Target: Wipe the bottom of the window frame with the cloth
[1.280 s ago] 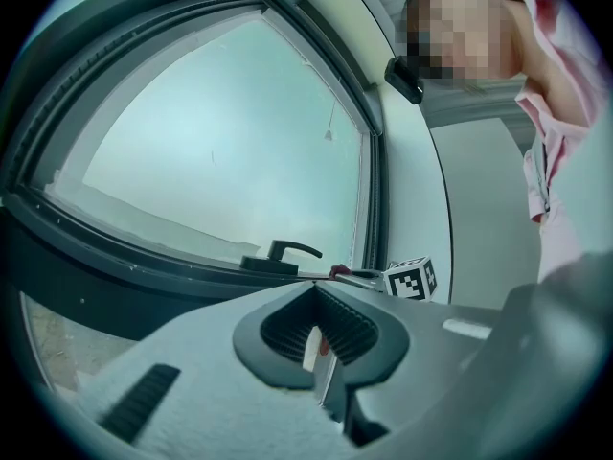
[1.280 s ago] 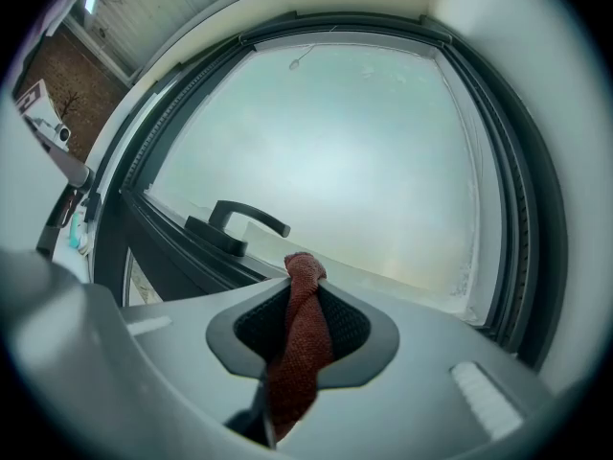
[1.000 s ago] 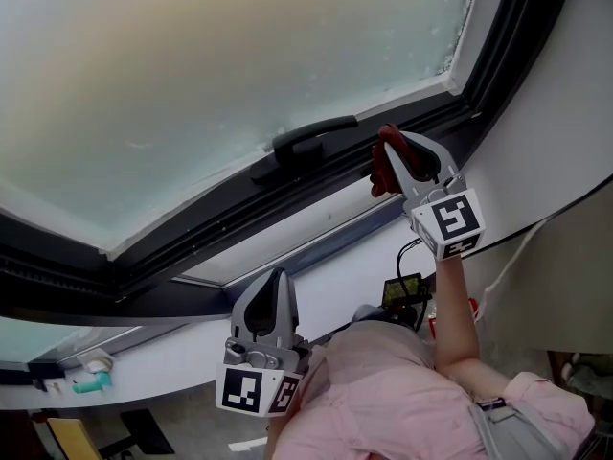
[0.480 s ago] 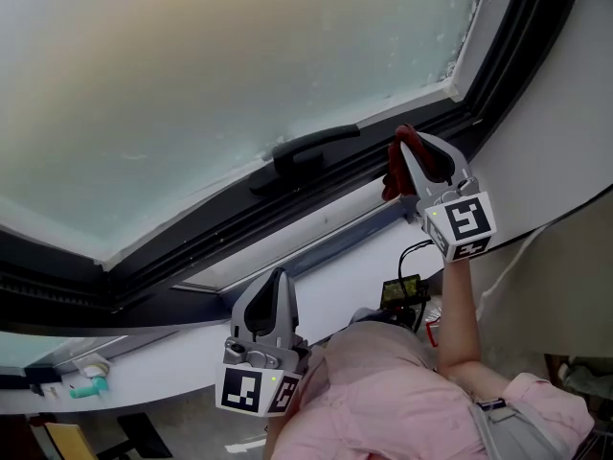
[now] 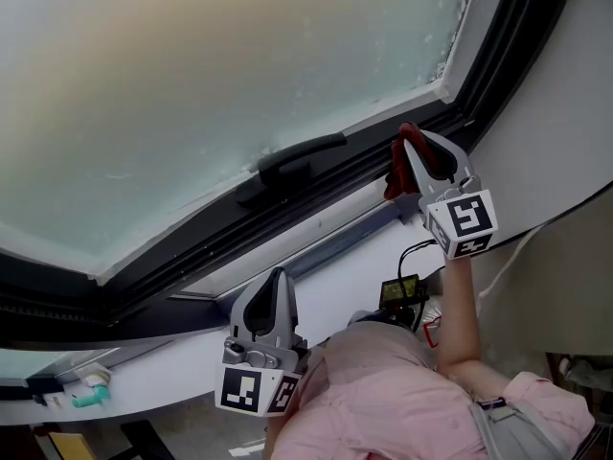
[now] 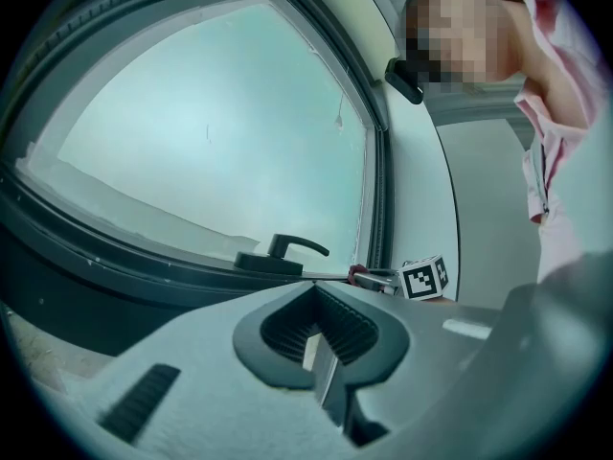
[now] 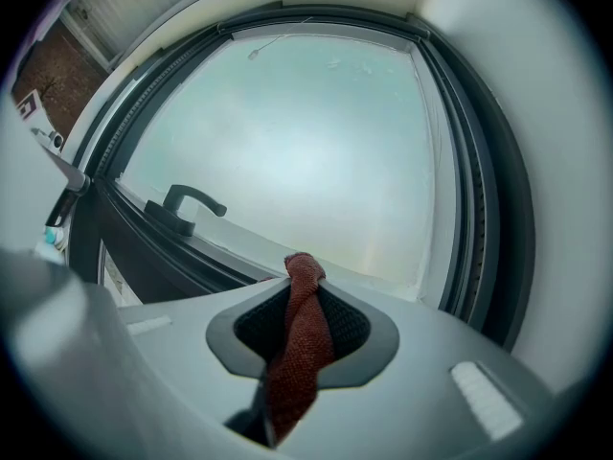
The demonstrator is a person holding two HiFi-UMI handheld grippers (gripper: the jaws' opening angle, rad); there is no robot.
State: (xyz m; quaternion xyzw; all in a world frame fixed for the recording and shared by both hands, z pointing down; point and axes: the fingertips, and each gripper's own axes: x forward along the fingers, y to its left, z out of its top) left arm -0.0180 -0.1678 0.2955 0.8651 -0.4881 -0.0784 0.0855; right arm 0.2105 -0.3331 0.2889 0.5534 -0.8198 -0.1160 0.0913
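Right tool (image 5: 410, 151): jaws pressed together, pinching the red cloth (image 7: 299, 338). A twisted fold of it pokes out past the tips. The fold meets the bottom rail of the dark window frame (image 5: 326, 195) just ahead of the tool; actual contact cannot be confirmed. Black handle (image 5: 292, 159) is near, to this tool's left. The frame corner is ahead, to its right.

Left tool (image 6: 321, 353): jaws pressed together, nothing between them. It is held well apart from the frame, tips pointing up toward it.

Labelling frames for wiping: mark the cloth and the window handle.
cloth (image 7: 300, 343): right gripper view, twisted middle between the jaws.
window handle (image 5: 305, 149): head view, middle of the lever.
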